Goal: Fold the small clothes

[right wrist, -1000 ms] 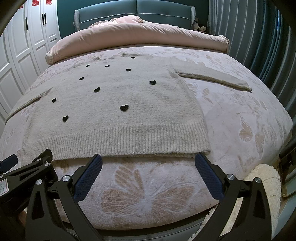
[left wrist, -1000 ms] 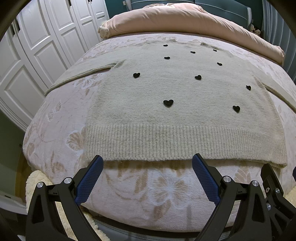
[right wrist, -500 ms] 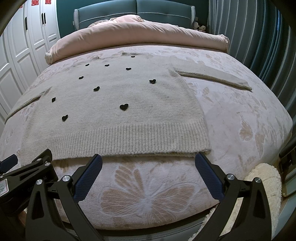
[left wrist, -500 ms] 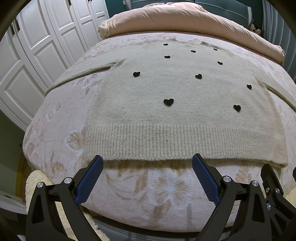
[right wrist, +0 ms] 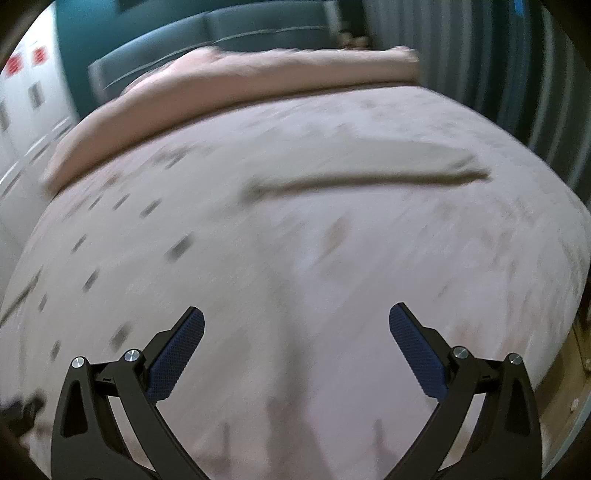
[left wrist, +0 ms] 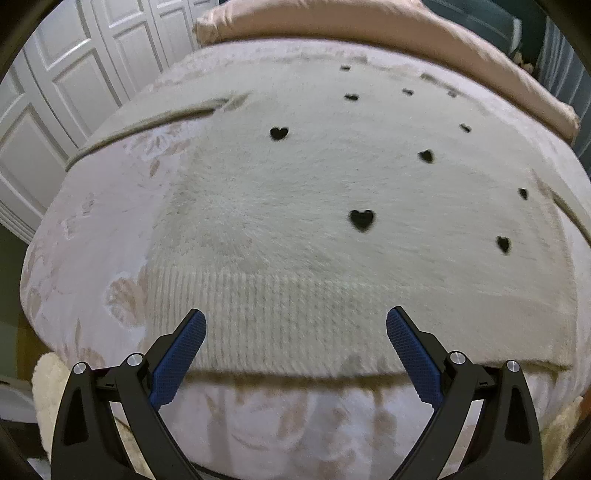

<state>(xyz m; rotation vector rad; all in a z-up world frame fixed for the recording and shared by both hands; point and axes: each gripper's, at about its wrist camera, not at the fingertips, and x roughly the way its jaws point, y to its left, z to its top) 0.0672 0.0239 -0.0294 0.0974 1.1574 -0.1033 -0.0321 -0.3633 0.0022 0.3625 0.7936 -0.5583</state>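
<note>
A cream knit sweater (left wrist: 314,221) dotted with small black hearts lies flat on the bed, sleeves spread to both sides. My left gripper (left wrist: 295,325) is open, its blue pads hovering over the ribbed hem (left wrist: 295,314) near the front edge. The right wrist view is heavily blurred by motion. There my right gripper (right wrist: 295,325) is open and empty above the sweater's right side, and the right sleeve (right wrist: 369,173) stretches out ahead of it. The sweater body (right wrist: 129,240) fills the left of that view.
The bed (left wrist: 92,240) has a pink floral cover with a rolled pink duvet (left wrist: 369,33) at the head. White wardrobe doors (left wrist: 55,92) stand on the left. A ribbed wall or curtain (right wrist: 517,74) lines the right. A fluffy cream rug (left wrist: 48,387) lies below the bed.
Both grippers have moved forward over the bed. The left now sits over the hem; the right has swung quickly right toward the sleeve, blurring its view. Both stay open.
</note>
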